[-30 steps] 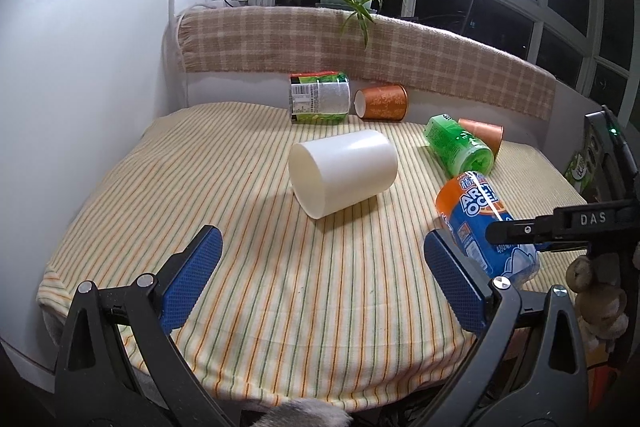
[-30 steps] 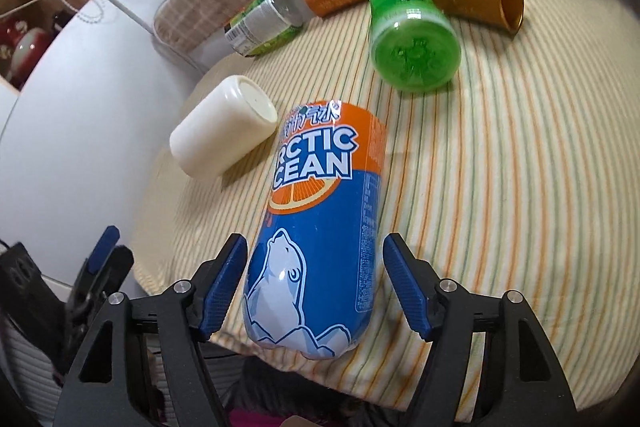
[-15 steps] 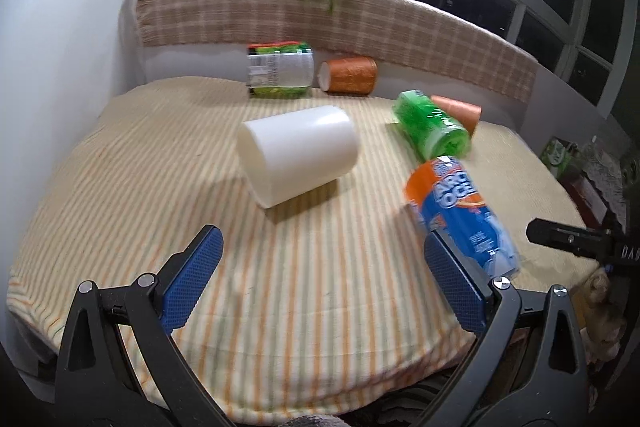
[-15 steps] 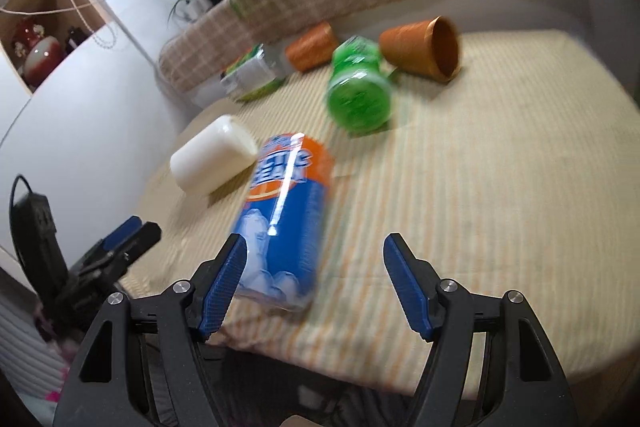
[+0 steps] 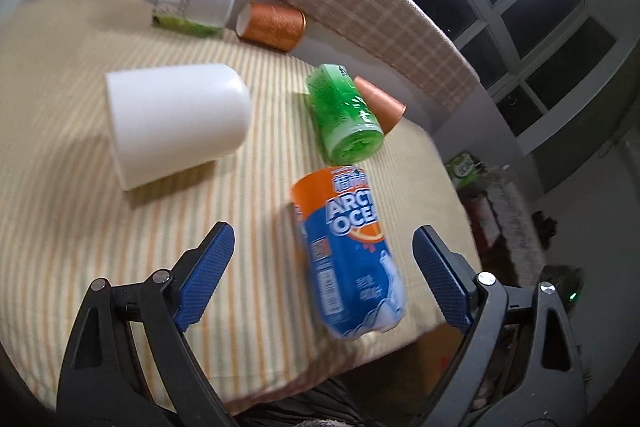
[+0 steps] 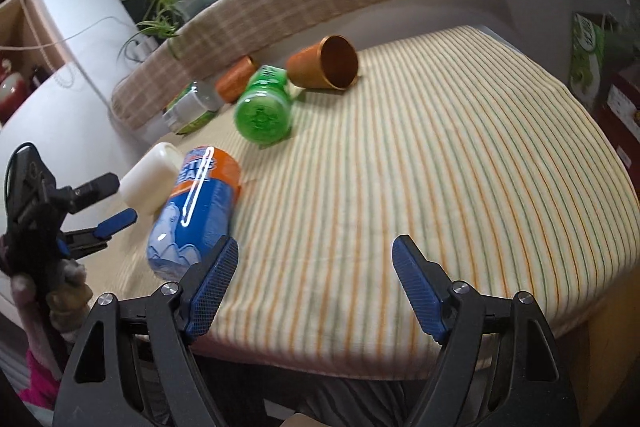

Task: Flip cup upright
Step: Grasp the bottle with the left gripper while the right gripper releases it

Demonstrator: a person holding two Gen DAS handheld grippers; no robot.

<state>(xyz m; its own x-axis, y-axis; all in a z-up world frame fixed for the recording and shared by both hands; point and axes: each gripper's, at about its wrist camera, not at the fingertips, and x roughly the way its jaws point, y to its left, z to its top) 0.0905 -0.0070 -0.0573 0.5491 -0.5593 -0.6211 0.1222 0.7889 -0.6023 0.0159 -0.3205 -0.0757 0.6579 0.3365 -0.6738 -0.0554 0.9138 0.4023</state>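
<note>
Lying on its side on the striped worktop (image 5: 60,227), the white cup (image 5: 176,123) sits ahead and to the left of the left hand-held gripper (image 5: 324,275), whose jaws are spread wide and grip nothing. A blue bottle (image 5: 352,259) lies between those jaws. The right hand-held gripper (image 6: 314,283) is also spread and empty, the cup well off to its left.

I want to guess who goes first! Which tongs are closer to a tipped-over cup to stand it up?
Probably the left tongs: they are open, and the white cup lies on its side just ahead of them. The right tongs, also open, face bare striped cloth, with the orange cup far back.
</note>
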